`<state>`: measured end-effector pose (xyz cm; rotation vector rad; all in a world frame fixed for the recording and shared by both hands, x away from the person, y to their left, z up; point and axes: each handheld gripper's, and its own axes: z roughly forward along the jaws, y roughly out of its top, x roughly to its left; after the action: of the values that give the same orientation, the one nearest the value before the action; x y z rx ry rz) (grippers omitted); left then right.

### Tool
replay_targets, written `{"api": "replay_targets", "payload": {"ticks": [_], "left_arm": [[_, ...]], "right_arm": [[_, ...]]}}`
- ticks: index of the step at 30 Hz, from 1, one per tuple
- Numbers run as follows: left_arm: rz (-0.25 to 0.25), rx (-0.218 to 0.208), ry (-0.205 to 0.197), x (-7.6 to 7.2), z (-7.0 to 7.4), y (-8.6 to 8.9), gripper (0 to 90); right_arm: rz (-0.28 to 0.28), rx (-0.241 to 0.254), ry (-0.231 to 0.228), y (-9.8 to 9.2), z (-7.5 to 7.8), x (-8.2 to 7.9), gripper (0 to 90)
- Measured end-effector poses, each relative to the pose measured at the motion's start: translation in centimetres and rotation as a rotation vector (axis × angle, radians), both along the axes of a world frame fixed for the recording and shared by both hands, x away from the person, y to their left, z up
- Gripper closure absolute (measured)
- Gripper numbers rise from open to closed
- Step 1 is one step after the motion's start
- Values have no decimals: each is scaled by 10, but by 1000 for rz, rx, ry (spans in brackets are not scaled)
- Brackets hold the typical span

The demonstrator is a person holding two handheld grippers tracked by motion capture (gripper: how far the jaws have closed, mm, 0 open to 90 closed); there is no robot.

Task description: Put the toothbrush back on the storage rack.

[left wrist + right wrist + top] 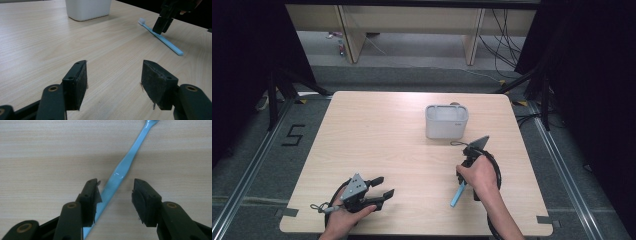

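Note:
A light blue toothbrush (458, 194) lies flat on the wooden table (377, 135) at the front right, its white bristle head (142, 21) turned toward the far side. My right gripper (115, 183) points straight down over its handle (120, 170). The jaws are open and straddle the handle just above the table; one pad is close beside it without clamping. A hand covers most of that gripper in the high view. My left gripper (383, 186) rests near the front left edge, open, with nothing between its jaws (113, 67).
A white rectangular container (446, 122) stands upright at the middle right of the table, beyond the toothbrush. Bare wood lies between the two grippers. Black cables trail from both grippers. Dark curtains and stands surround the table.

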<state>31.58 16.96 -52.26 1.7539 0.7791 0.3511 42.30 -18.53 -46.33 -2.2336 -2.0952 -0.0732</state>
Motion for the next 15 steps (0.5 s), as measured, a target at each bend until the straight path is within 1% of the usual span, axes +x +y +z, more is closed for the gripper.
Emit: {"api": "replay_targets", "payload": {"ticks": [1, 4, 5, 6, 7, 8, 9, 10, 11, 12, 13, 14, 15], "left_arm": [[0, 0, 0, 0, 0, 0, 372], [0, 0, 0, 0, 0, 0, 373], [5, 17, 4, -1, 1, 1, 373], [5, 16, 3, -1, 1, 1, 372], [4, 17, 4, -1, 1, 1, 372], [4, 16, 4, -1, 1, 1, 372], [4, 16, 5, -1, 1, 1, 372], [5, 16, 4, -1, 1, 1, 372], [6, 8, 4, -1, 1, 0, 373], [6, 8, 4, -1, 1, 0, 373], [5, 9, 6, -1, 1, 0, 373], [5, 9, 6, -1, 1, 0, 373], [3, 5, 5, -1, 0, 0, 373]], "right_arm": [[-52, 8, 15, 5, 1, 1, 567], [-54, 7, 19, 6, 0, 2, 574], [-14, -5, 3, 2, -2, 2, 579], [-72, -2, 22, 6, -1, 3, 585], [-72, -2, 22, 6, -1, 3, 585], [-40, -7, 16, 3, -2, 4, 589], [-29, -23, 10, 2, -4, 4, 594], [-85, -8, 26, 6, -4, 5, 597], [-69, 19, 2, 4, -6, 4, 601], [-69, 19, 2, 4, -6, 4, 601], [-140, 6, 25, 10, -7, 5, 607], [-125, 2, 24, 10, -6, 5, 612], [-125, 2, 24, 10, -6, 5, 612]]}}
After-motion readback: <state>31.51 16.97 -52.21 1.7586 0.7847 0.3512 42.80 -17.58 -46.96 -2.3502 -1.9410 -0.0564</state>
